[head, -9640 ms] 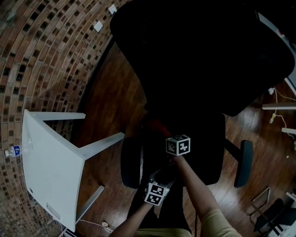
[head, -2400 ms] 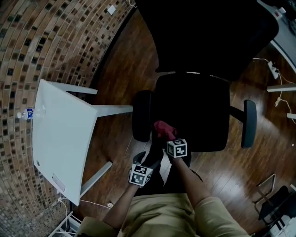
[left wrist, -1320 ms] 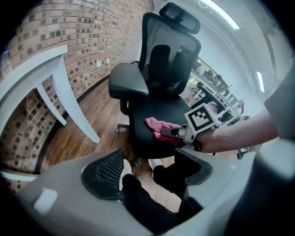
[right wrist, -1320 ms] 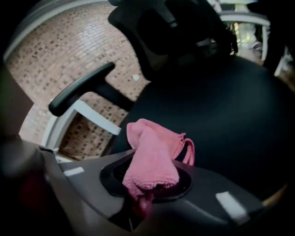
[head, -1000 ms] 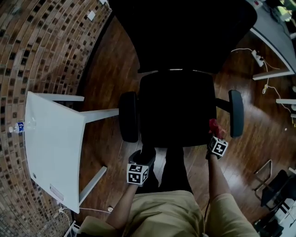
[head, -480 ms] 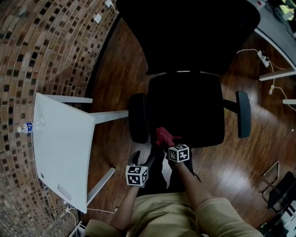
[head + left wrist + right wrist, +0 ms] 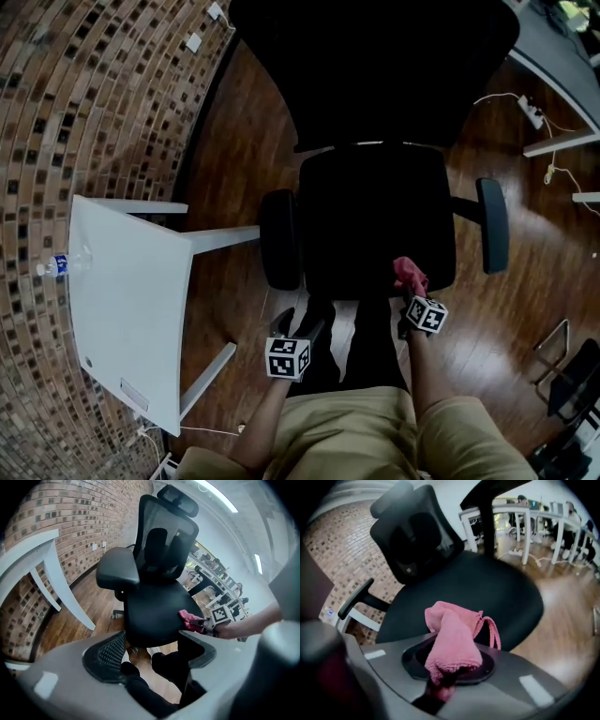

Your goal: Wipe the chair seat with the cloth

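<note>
The black office chair's seat (image 7: 375, 211) fills the middle of the head view, with its backrest (image 7: 375, 66) beyond. A pink cloth (image 7: 409, 275) rests on the seat's front right edge, and my right gripper (image 7: 412, 295) is shut on it. In the right gripper view the bunched cloth (image 7: 454, 639) hangs out of the jaws over the seat (image 7: 487, 592). My left gripper (image 7: 298, 328) hovers open below the seat's front left corner, holding nothing. The left gripper view shows the seat (image 7: 150, 606), the cloth (image 7: 189, 617) and my open left gripper (image 7: 154, 644).
Armrests stand at the seat's left (image 7: 279, 239) and right (image 7: 494, 225). A white table (image 7: 122, 319) is close on the left, with a water bottle (image 7: 54, 267) past it by the brick wall. A power strip with cables (image 7: 530, 111) lies on the wooden floor, upper right.
My right gripper has swept the cloth from the seat's front left to its front right within the last half second. The left gripper has stayed about where it was.
</note>
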### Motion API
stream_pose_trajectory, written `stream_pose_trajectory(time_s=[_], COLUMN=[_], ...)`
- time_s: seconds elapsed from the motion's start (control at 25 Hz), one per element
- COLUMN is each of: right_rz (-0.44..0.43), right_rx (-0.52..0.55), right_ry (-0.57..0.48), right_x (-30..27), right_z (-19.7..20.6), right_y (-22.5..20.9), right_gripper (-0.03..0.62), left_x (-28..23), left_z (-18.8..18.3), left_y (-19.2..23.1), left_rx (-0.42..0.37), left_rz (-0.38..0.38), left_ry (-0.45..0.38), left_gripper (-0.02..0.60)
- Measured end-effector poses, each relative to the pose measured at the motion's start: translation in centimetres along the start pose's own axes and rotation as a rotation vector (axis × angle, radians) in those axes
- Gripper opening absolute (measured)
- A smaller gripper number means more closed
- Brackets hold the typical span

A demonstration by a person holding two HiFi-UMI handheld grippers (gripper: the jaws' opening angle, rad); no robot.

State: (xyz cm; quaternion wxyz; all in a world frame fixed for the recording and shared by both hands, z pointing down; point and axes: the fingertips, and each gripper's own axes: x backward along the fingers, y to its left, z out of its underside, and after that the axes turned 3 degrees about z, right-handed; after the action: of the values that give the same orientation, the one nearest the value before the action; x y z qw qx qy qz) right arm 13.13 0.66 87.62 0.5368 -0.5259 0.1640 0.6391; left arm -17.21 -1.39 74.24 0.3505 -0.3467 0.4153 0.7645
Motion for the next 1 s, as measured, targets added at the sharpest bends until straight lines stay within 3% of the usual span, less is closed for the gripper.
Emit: stream_pose_trajectory(time_s=[0.08,0.16,0.24,0.36,0.48,0.56,0.68,0.84,1.0], right_rz=[0.105,0.193,0.241,0.233,0.107,-0.036,-0.206,-0.293,-0.299], right_rx=[0.01,-0.006,-0.01,-0.102,-0.207,-0.137,0.017,0.136,0.341], right_ry=[-0.056,-0.091,-0.094,-0.093,-0.091,-0.123,-0.263,-0.471,-0.59], right_x=[1.9,3.7,4.2,3.6,5.0,7.5,12.7,21.3,28.8], right_z=[-2.5,-4.6,-5.2,-4.7,-3.9,-4.5,-9.3,-15.0,-18.9], right_y=[-6.9,-10.7,-12.2,-11.9,-6.3,0.3,9.3,16.5,19.8], right_gripper=[0.06,0.06,0.06,0.06,0.06,0.06,0.061,0.061,0.061], left_x=[-0.4,-0.7,-0.8,-0.8,0.4,2.2,4.7,10.5,18.5], left_z=[-0.1,-0.1,-0.1,-0.5,-2.0,-4.1,-10.6,-19.1,-24.9], left_y=[-0.3,-0.3,-0.2,-0.1,-0.6,-1.4,-3.7,-7.6,-12.2], left_rx=[-0.005,-0.013,-0.021,-0.036,-0.08,-0.106,-0.172,-0.29,-0.41], left_rz=[0.01,0.019,0.024,0.031,0.06,0.085,0.131,0.161,0.131], left_ry=[0.001,0.001,0.003,-0.005,-0.031,-0.086,-0.236,-0.44,-0.657], left_gripper=[0.341,0.341,0.341,0.341,0.339,0.339,0.333,0.33,0.324])
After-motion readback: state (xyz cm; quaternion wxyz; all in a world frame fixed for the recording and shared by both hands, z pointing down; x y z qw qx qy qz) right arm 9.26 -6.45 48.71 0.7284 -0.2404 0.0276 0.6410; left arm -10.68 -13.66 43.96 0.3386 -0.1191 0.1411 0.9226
